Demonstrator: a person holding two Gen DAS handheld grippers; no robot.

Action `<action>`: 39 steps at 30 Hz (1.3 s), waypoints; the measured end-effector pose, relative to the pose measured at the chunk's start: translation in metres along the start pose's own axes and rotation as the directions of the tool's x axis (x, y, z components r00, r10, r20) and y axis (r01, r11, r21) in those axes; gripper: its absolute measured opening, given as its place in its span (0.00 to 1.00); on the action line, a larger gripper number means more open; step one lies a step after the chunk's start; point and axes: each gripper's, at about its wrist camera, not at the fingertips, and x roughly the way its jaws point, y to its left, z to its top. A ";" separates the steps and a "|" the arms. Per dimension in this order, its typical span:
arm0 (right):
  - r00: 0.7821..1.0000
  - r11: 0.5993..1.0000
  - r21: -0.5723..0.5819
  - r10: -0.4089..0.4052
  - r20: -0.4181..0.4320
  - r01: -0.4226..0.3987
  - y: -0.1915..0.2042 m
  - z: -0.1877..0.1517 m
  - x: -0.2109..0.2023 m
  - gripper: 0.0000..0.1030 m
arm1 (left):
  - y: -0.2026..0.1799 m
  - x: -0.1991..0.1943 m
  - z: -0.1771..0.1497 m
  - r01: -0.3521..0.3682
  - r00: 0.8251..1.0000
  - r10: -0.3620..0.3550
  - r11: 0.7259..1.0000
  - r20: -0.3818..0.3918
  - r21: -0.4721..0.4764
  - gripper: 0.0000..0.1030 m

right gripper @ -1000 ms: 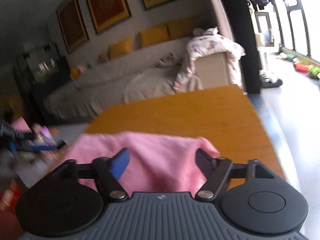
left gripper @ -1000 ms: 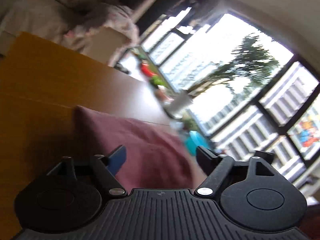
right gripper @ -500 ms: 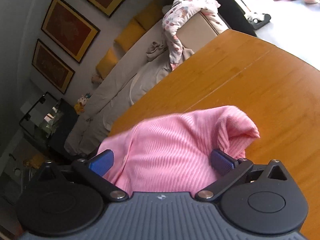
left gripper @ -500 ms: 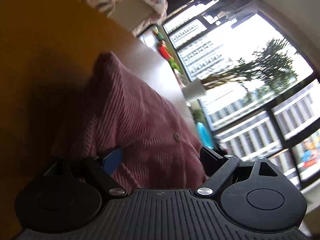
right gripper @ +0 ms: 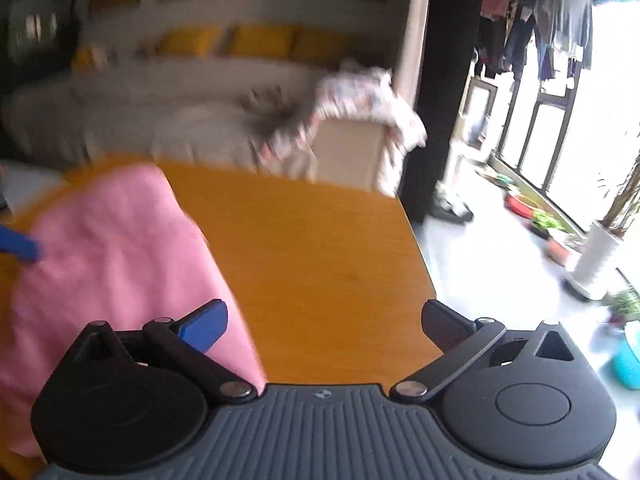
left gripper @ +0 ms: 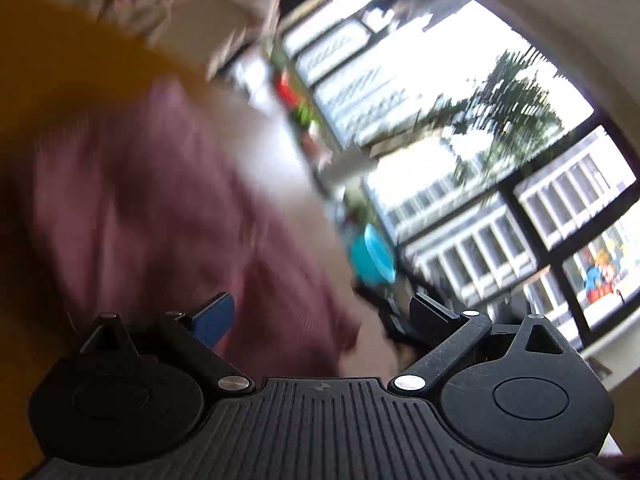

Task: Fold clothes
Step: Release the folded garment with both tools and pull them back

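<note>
A pink ribbed garment (right gripper: 116,264) lies folded on the orange wooden table (right gripper: 312,256), at the left of the right wrist view. It shows darker and blurred in the left wrist view (left gripper: 160,208). My right gripper (right gripper: 324,324) is open and empty, over bare table just right of the garment's edge. My left gripper (left gripper: 324,316) is open and empty above the garment's near corner. A blue fingertip (right gripper: 20,246) of the left gripper shows at the far left edge of the right wrist view.
The table's right edge (right gripper: 420,256) drops to a pale floor with plant pots (right gripper: 592,252) and a teal tub (right gripper: 628,360). A beige sofa (right gripper: 160,116) with a draped floral cloth (right gripper: 360,100) stands behind the table. Large windows (left gripper: 480,168) fill the right side.
Both grippers have let go of the garment and pulled back. The right gripper has swung right, so the garment now lies to its left. The views are motion-blurred.
</note>
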 end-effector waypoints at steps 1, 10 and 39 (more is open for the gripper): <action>0.999 1.000 -0.017 -0.017 -0.038 0.016 0.005 -0.007 0.009 1.00 | 0.006 0.011 0.000 -0.027 0.999 0.027 1.000 -0.021 -0.004 0.95; 0.983 0.975 -0.122 0.184 -0.019 -0.185 0.044 -0.030 -0.028 1.00 | 0.013 0.033 0.058 -0.245 0.967 0.237 0.965 0.094 0.093 0.94; 0.915 0.906 -0.143 0.403 0.000 -0.399 0.053 -0.005 -0.066 1.00 | -0.045 -0.037 -0.067 -0.364 0.929 0.358 0.831 0.097 0.420 0.98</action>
